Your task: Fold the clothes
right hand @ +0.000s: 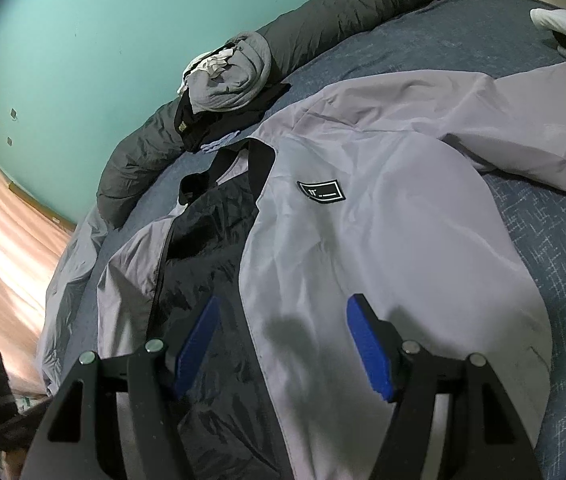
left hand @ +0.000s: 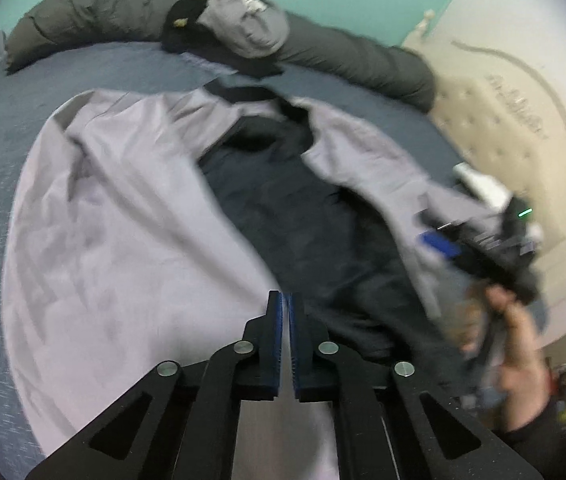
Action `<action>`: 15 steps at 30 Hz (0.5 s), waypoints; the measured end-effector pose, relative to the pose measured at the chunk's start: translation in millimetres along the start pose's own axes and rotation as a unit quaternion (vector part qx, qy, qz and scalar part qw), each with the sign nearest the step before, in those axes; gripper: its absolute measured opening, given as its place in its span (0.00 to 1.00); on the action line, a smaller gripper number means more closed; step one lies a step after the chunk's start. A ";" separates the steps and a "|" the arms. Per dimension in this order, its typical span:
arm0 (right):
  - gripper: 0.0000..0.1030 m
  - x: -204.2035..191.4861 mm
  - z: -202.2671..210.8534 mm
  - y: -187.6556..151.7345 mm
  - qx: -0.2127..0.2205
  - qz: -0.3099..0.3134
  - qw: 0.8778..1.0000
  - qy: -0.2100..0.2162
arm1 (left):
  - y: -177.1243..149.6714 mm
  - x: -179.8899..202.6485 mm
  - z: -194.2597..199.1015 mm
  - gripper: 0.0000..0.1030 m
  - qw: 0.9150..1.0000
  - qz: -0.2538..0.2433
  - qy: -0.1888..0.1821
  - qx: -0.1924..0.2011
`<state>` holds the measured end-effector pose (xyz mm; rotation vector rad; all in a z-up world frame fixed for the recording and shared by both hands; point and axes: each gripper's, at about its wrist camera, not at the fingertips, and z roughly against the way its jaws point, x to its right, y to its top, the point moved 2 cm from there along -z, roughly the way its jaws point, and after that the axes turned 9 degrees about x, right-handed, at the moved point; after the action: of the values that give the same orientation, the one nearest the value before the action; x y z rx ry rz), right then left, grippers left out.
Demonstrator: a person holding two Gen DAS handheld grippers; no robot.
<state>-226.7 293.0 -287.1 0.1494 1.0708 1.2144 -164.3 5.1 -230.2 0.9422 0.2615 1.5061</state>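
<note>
Bedroom: bed (right hand: 543, 240), tufted headboard (left hand: 495, 120), duvet (left hand: 95, 8)

A jacket (right hand: 383, 240) lay spread open on a bed (right hand: 563, 240), its lining (right hand: 211, 240) exposed between the two front panels. Behind it, a pile of folded clothes (right hand: 227, 84) rested against a long rolled duvet (right hand: 347, 4) that ran along the far edge of the bed, next to the wall (right hand: 83, 40). A headboard (left hand: 495, 120) stood to the bed's right
</note>
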 end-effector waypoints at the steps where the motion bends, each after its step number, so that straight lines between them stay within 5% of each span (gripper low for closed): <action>1: 0.66 0.4 0.9 -0.1 0.002 -0.001 1.000 0.000 | 3.0 4.8 0.7 0.03 1.000 -0.001 -0.005 0.001; 6: 0.66 1.7 -1.0 -2.1 -0.003 -0.012 1.000 0.003 | 1.7 -11.8 -18.3 0.03 0.999 -0.011 0.047 -0.019; 12: 0.66 -2.3 -6.2 -2.2 -0.009 -0.011 1.000 0.010 | -3.5 -91.5 -9.3 0.09 0.987 0.022 0.155 -0.022; 14: 0.66 -3.5 -7.9 -2.2 -0.011 -0.011 1.000 0.013 | -4.6 -120.5 -0.7 0.43 0.981 0.040 0.188 -0.017; 15: 0.66 -4.0 -8.1 -2.2 -0.010 -0.013 1.000 0.012 | -5.7 -134.9 3.6 0.51 0.978 0.051 0.202 -0.015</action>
<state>-231.0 285.4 -290.5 0.1052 1.0787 1.2067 -173.0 -118.0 -285.1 0.6263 0.4865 1.7863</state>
